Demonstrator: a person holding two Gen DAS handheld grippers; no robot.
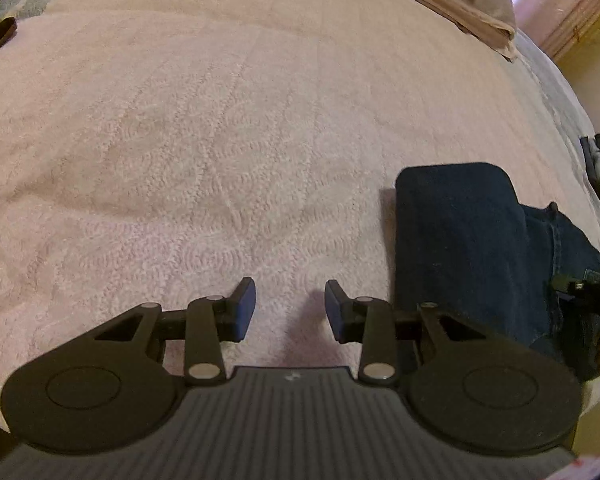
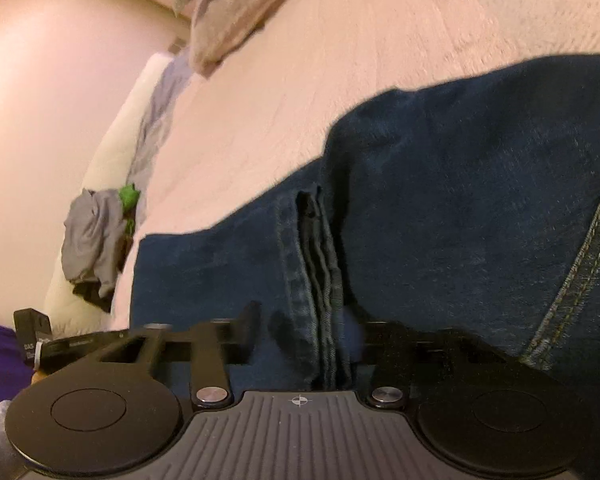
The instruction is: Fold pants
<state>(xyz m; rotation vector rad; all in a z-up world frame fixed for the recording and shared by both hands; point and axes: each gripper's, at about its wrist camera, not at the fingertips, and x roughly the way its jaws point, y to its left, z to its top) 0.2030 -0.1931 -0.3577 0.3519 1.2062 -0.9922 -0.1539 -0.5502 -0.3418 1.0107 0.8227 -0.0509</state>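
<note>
Right fingers (image 2: 306,336) pinch the jeans (image 2: 460,200) hem, angled downward; left fingers (image 1: 290,308) hover spread over the blanket (image 1: 220,120).

a home bedroom: pink textured bedspread (image 1: 220,140), pillow (image 2: 224,20), heap of clothes (image 2: 96,240)

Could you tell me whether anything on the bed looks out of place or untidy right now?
Only a crumpled grey and green garment bunched at the mattress edge. The folded jeans lie neatly on the pink bedspread.
</note>
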